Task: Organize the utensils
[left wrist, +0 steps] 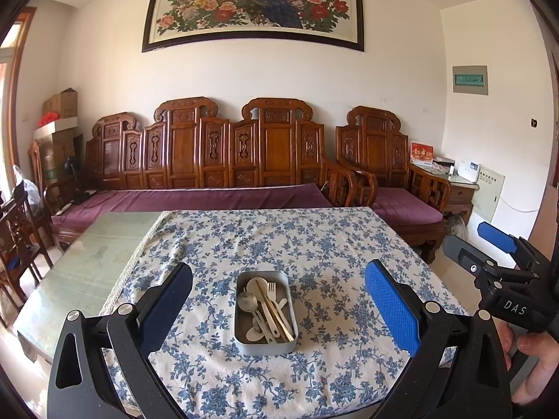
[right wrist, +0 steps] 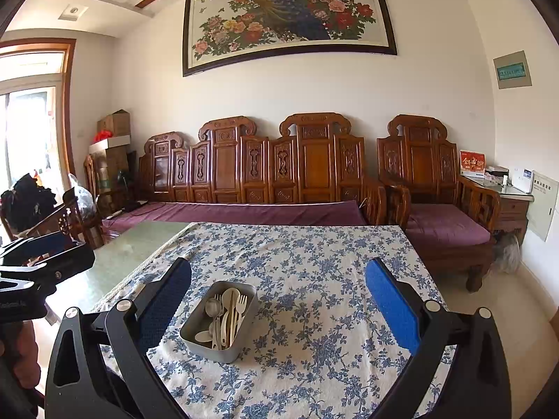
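Note:
A grey metal tray point(left wrist: 241, 340) stands on the blue-flowered tablecloth point(left wrist: 314, 244). It holds several utensils point(left wrist: 267, 309): white spoons, a white fork, a metal spoon and chopsticks. My left gripper point(left wrist: 279, 300) is open and empty, raised above the table with the tray between its fingers in view. In the right wrist view the tray point(right wrist: 195, 340) sits left of centre with the utensils point(right wrist: 227, 314) in it. My right gripper point(right wrist: 279, 296) is open and empty. It also shows at the right of the left wrist view point(left wrist: 499, 244).
The cloth covers the right part of a green glass-topped table point(left wrist: 87, 262). A carved wooden sofa point(left wrist: 223, 153) with purple cushions stands behind the table, an armchair point(left wrist: 391, 174) to its right. The left gripper's body shows at the left edge point(right wrist: 35, 265).

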The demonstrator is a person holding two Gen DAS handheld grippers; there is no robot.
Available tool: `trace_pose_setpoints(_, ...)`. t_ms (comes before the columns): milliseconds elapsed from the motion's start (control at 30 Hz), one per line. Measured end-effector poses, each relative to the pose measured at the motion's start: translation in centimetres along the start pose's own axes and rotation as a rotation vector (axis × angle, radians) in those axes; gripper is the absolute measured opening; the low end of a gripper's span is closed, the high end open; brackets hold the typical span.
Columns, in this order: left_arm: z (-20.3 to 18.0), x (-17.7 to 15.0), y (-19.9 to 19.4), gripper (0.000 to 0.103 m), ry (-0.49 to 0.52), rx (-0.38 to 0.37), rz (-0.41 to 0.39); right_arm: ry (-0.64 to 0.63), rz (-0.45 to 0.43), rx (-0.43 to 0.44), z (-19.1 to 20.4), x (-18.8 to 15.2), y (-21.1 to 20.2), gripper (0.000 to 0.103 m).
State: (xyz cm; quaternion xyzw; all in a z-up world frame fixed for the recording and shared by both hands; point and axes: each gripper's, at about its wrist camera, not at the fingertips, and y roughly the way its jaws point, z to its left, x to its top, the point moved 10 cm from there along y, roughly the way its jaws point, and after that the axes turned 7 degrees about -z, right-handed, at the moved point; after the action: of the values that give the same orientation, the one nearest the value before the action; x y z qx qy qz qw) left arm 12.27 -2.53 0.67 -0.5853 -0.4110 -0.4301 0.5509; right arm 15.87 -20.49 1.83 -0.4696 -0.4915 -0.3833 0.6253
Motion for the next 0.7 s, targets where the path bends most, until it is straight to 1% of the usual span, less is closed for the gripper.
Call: trace_pose_setpoints(700, -0.23, 0.37, -0.63, 0.095, 0.001, -0.005, -0.01, 0.003, 0.001, 0.001, -0.06, -0.06, 0.05, 0.1)
